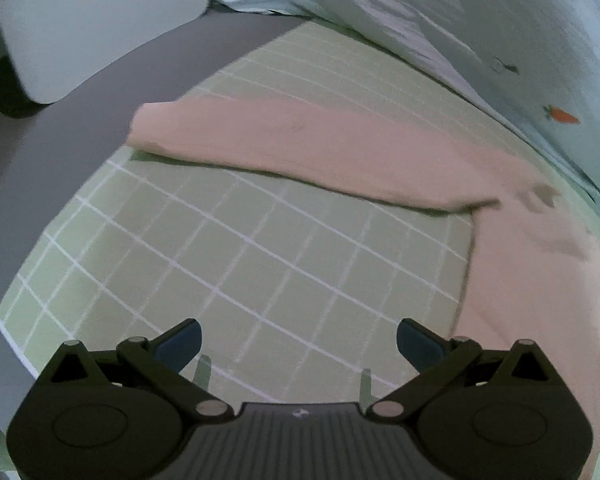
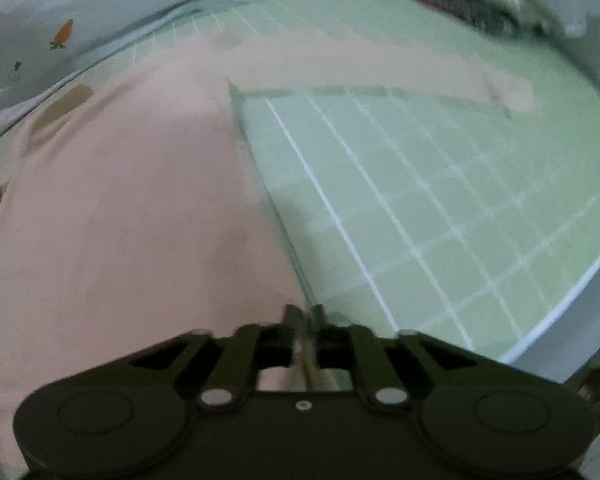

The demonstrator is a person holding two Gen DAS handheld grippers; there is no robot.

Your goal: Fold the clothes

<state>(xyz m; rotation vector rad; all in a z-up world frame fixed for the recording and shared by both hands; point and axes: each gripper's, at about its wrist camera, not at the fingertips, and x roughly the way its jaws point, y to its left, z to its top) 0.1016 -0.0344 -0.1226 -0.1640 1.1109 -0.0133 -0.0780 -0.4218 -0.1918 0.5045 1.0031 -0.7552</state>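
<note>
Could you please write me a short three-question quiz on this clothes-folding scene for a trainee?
1. True or false: the left gripper is clamped on the pink garment.
2. What does the garment lie on? A) a green grid mat B) a wooden board C) a blue towel
3. Fill in: the small orange print on the pale fabric beyond the mat shows a ____.

Key: 1. False: its jaws stand wide open over bare mat, with nothing between them. 2. A. 3. Carrot.
</note>
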